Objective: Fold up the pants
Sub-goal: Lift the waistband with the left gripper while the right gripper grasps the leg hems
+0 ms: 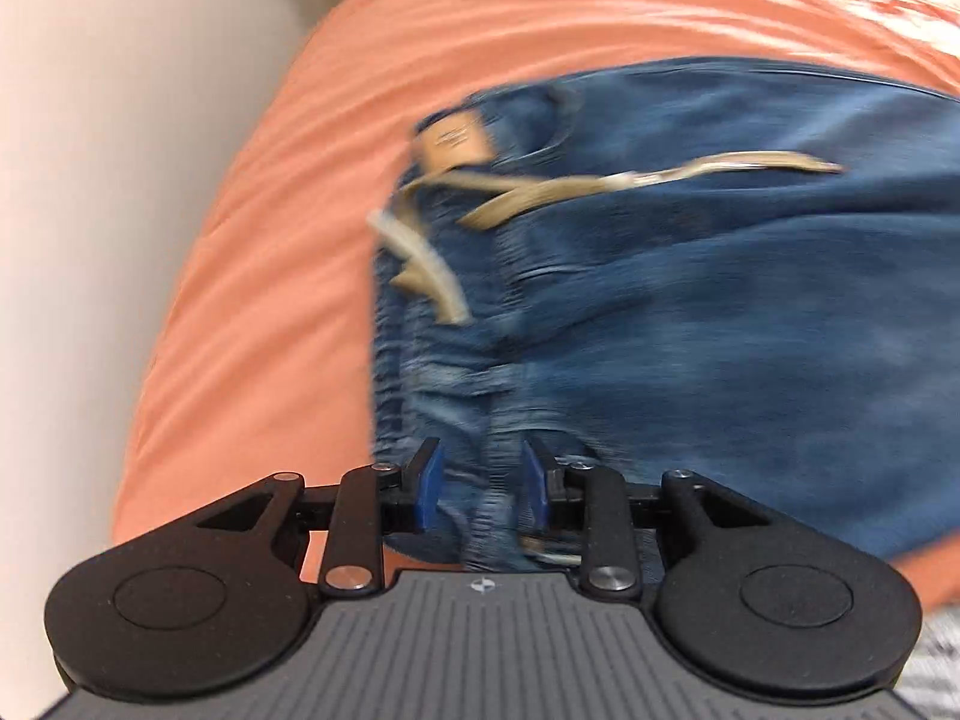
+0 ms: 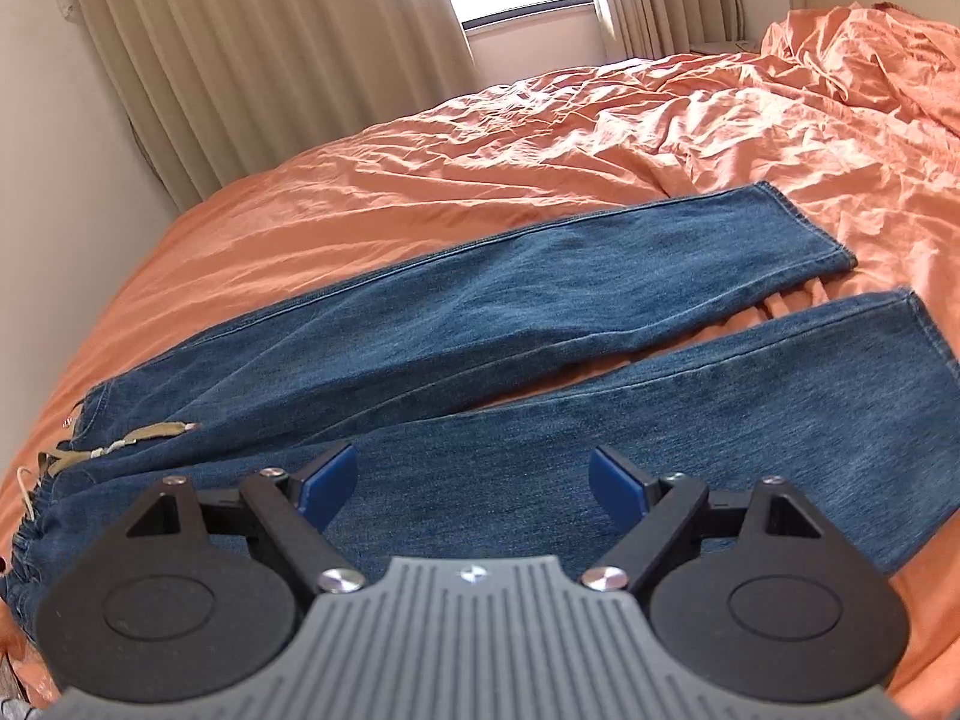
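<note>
The pants (image 2: 540,324) are laid flat on the bed (image 2: 540,138), legs spread toward the right of the frame, waistband and drawstring (image 1: 540,192) at lower left. The left gripper (image 1: 483,483) is partly parted above the gathered waistband, nothing pinched; the right gripper (image 2: 474,483) is held wide, empty. A shallow grab could catch only one layer, so the fold may skew.
</note>
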Motion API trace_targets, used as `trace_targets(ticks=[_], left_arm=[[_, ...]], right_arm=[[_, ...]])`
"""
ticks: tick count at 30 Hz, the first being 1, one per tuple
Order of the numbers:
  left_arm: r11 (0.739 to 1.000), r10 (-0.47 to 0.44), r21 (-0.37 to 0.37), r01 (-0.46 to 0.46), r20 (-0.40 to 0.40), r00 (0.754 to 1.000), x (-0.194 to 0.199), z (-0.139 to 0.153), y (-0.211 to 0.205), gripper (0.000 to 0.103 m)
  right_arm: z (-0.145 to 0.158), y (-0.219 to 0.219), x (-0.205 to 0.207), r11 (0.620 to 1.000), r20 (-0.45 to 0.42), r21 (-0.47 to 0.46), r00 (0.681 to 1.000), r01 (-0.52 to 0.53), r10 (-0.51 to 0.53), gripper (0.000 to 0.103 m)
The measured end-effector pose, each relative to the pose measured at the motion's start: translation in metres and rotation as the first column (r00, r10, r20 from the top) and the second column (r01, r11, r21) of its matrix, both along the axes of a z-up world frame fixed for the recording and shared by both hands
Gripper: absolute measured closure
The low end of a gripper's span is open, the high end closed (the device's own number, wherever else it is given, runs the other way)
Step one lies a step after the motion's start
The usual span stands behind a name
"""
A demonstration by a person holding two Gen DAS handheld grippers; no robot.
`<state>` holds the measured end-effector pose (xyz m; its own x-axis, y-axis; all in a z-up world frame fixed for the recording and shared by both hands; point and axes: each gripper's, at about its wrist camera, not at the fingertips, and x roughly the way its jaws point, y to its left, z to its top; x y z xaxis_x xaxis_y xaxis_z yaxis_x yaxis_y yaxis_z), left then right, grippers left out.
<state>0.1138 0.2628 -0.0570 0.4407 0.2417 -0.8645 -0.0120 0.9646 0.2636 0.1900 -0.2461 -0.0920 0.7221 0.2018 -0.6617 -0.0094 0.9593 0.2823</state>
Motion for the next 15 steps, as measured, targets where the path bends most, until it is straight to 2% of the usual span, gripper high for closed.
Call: trace_targets(ticks=[2,4,7,10,15], left_arm=[[0.992,-0.128,0.012,0.129,-0.02,0.992,-0.013,0.01,-0.024,0.065],[0.966,-0.254,0.039,0.257,-0.058,0.965,-0.024,0.01,-0.049,0.061],[0.907,-0.396,0.095,0.41,-0.137,0.908,-0.046,0.0,-0.087,0.053],[0.849,-0.48,0.13,0.511,-0.212,0.851,-0.059,-0.021,-0.108,0.048],[0.793,-0.535,0.155,0.589,-0.282,0.796,-0.057,-0.05,-0.134,0.048]], right_arm=[[0.019,-0.008,-0.008,0.999,0.018,-0.004,0.999,-0.041,0.041,0.022],[0.038,-0.015,-0.017,0.997,0.026,-0.025,0.997,-0.078,0.078,0.022],[0.062,-0.029,-0.028,0.991,0.022,-0.066,0.992,-0.119,0.121,0.022],[0.084,-0.05,-0.039,0.987,0.012,-0.073,0.99,-0.14,0.141,0.022],[0.121,-0.098,-0.055,0.99,-0.011,-0.045,0.991,-0.131,0.13,0.022]])
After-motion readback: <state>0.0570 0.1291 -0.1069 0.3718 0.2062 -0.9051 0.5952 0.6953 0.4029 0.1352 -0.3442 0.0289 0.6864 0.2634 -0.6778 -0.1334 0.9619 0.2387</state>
